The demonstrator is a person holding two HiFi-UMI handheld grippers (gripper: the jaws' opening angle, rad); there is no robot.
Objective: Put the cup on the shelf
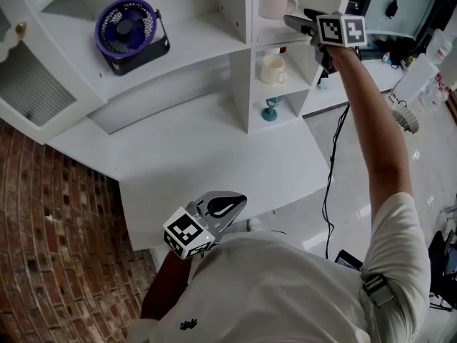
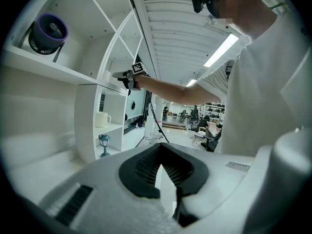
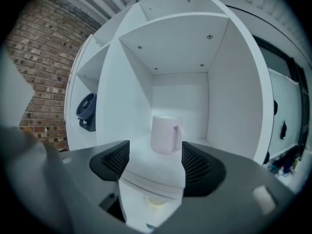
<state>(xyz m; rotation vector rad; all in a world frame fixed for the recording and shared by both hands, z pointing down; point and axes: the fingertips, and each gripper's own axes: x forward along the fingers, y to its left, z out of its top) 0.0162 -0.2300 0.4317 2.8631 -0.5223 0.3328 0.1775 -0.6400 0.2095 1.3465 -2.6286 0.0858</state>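
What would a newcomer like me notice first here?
Probably the outstretched arm holding the right gripper up at the top cubby of the white shelf, jaws apart, with a pale pink mug standing upright just beyond them. Next comes the purple fan on the ledge to the left, then the left gripper, held low and shut.

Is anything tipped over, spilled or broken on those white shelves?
No, nothing stands out on the shelf unit. The pale pink cup stands upright in one cubby, the cream cup upright in the cubby below it, and the little blue lantern upright under that. The purple fan sits on its own shelf. No spill shows.
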